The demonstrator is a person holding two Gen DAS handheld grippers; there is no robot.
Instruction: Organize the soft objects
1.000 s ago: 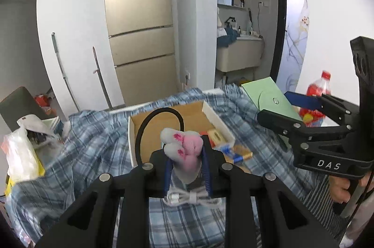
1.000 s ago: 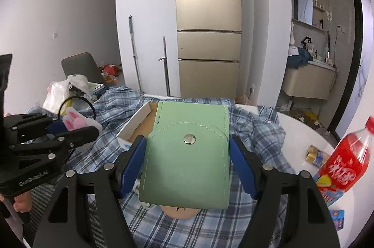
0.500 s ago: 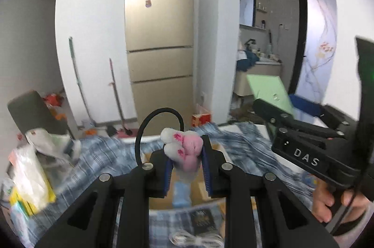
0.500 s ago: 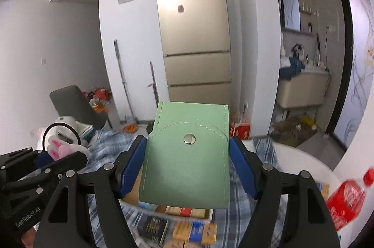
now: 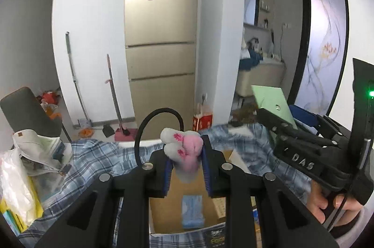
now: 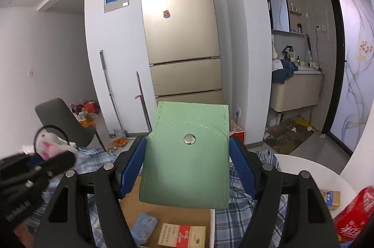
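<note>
Pink and white plush, a small toy (image 5: 184, 149) with a black loop at its back, sits clamped between the blue pads of the left tool (image 5: 185, 168), raised above an open cardboard box (image 5: 187, 201). The box lies on a blue plaid cloth (image 5: 93, 159) and holds a light blue packet (image 5: 192, 210). The right tool (image 6: 187, 168) is closed on a pale green pouch (image 6: 187, 159) with a metal snap, gripping it by both side edges, also above the box. In the right wrist view, a red and cream packet (image 6: 182, 236) lies in the box beside the blue one, and a red bottle (image 6: 353, 217) stands on the white bench (image 6: 315, 168) to the right. A gold fridge (image 6: 182, 33) stands against the far wall.
</note>
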